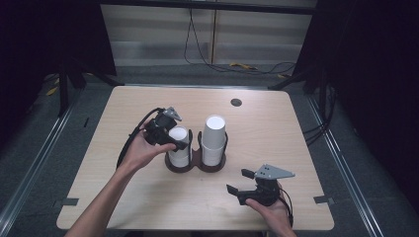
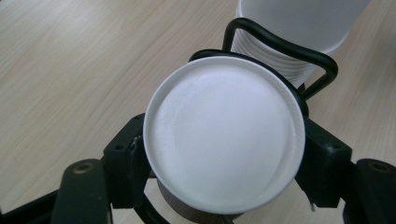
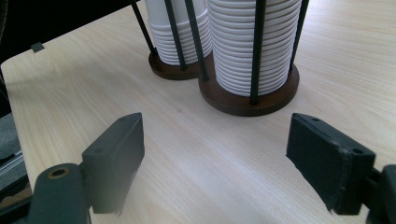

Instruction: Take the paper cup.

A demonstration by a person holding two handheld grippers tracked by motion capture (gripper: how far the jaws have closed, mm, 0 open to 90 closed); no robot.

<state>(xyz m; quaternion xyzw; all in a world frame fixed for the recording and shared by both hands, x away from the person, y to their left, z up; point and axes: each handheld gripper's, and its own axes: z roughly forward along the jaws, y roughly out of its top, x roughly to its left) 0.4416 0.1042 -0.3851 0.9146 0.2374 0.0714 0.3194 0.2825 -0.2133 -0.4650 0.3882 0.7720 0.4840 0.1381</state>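
A: Left gripper (image 1: 170, 134) seen at the top of the left stack of cups (image 1: 179, 148), jaws set either side of the upside-down top cup (image 2: 224, 140), pads touching or nearly touching its wall. Closed round it, by the look; firm pinch or not, could not tell.

B: Cup's place relative to that gripper?

A: Straight between the jaws, base facing the camera, centred. Second stack (image 1: 213, 140) just beyond the jaw tips and a little to the right, wire loop of the holder (image 2: 280, 46) between the two.

B: Right gripper (image 1: 242, 181)?

A: Jaws wide apart, nothing held, low over the desk (image 1: 276, 128). Holder base (image 3: 247, 100) ahead of it, well clear of the tips.

B: Step in hand, judged?

A: Lifting one cup off the left stack. Best done with light pressure only: thin paper wall, likely to buckle if squeezed hard. Pull straight up along the stack's axis, away from the holder rods (image 3: 258, 46), no tilt toward the neighbouring stack.

B: Risk?

A: Nested cups sticking, two or more coming up together, or the whole holder rising. Worth a slight twist at the start to break the fit. Right gripper probably best brought forward to steady the base or the lower cups.

B: Clearance?

A: Tight on the far side by the wire loop; open on the near side.
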